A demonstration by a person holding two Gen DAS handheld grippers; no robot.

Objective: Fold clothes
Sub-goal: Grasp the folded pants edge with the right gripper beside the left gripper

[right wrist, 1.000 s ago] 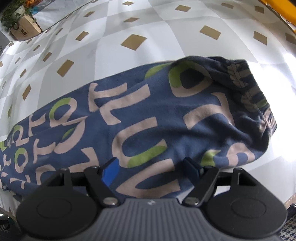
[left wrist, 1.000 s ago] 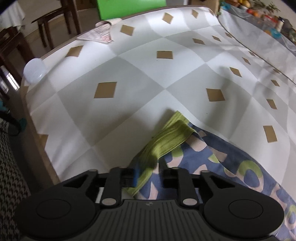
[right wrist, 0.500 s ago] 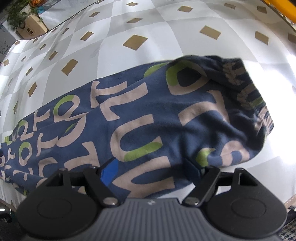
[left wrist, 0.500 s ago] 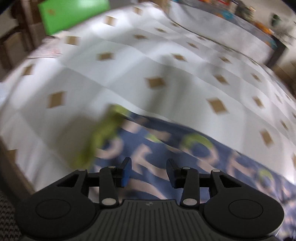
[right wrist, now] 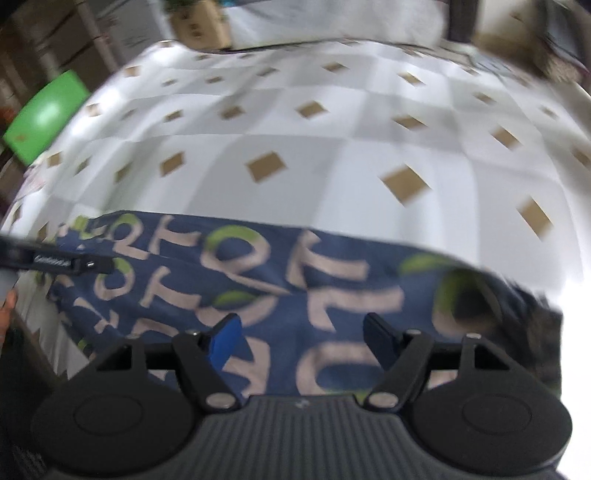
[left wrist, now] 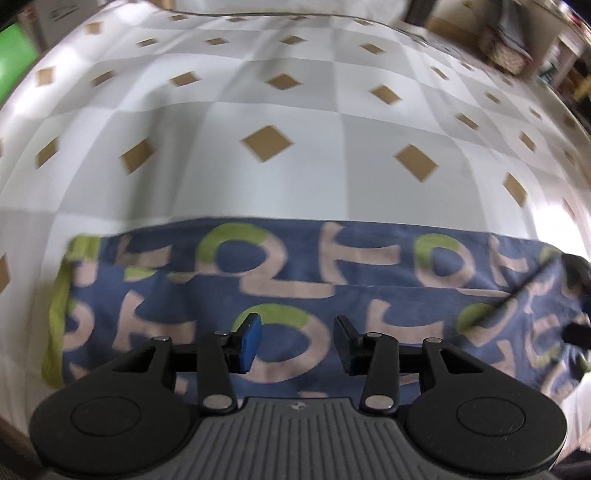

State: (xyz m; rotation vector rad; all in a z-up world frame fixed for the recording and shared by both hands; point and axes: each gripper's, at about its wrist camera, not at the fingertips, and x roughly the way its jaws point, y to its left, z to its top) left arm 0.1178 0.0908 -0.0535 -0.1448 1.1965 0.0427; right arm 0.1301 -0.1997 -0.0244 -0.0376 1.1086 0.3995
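A navy garment printed with beige and green letters lies flat in a long band across the near part of the table; its lime-green cuff is at the left end. My left gripper hovers open over the garment's middle, nothing between its fingers. In the right wrist view the same garment stretches left to right, its dark gathered end at the right. My right gripper is open above it, holding nothing. The left gripper's finger shows at the left edge.
The table wears a white and grey checked cloth with tan diamonds, bare beyond the garment. A green object stands past the far left corner. A cardboard box and furniture sit behind the table. Both views are motion-blurred.
Both grippers swung round to face the garment from its long side. The left gripper let go of the green cuff and opened. The garment now lies spread in a flat band.
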